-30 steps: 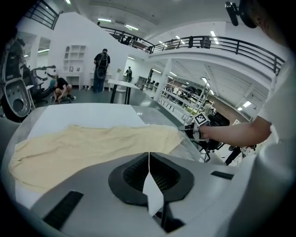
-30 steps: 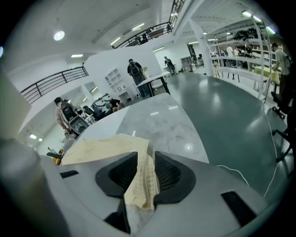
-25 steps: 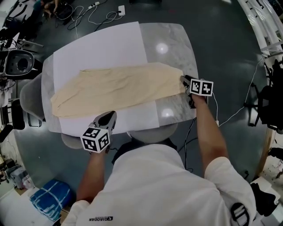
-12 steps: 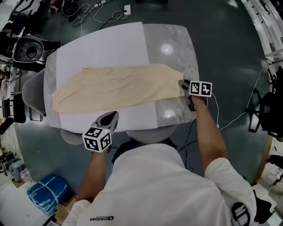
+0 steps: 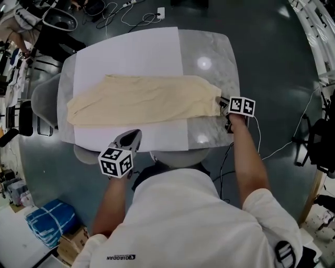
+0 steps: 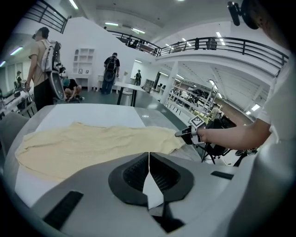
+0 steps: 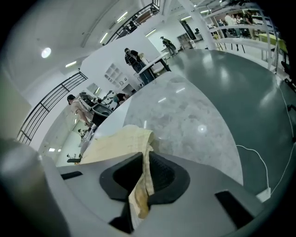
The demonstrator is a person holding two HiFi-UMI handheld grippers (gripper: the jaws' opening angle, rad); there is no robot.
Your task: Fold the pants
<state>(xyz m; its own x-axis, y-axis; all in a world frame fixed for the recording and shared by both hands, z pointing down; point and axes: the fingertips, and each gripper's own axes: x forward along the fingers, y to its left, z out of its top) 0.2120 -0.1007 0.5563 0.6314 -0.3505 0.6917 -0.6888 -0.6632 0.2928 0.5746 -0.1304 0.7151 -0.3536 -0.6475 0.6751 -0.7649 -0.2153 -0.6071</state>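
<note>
Beige pants (image 5: 141, 99) lie flat across a white sheet (image 5: 131, 52) on the marble table (image 5: 214, 52), with the wide waist end at the right. My right gripper (image 5: 220, 100) is at that end. Its jaws have just been closing and are shut on the waist edge (image 7: 143, 157), and fabric hangs between them. My left gripper (image 5: 133, 135) stays over the sheet's near edge, short of the pants (image 6: 92, 141). Its jaws (image 6: 148, 159) are together, with a white sliver between them. The right gripper (image 6: 181, 134) also shows in the left gripper view.
A grey chair (image 5: 42, 99) stands at the table's left end and another is tucked under the near edge (image 5: 178, 157). Cables (image 5: 120, 10) lie on the floor beyond the table. A blue bundle (image 5: 49, 225) sits at the lower left. People stand far behind (image 6: 41, 65).
The right gripper's jaws have closed on the pants' waist edge. The left gripper has stayed where it was. The head view has shifted a little.
</note>
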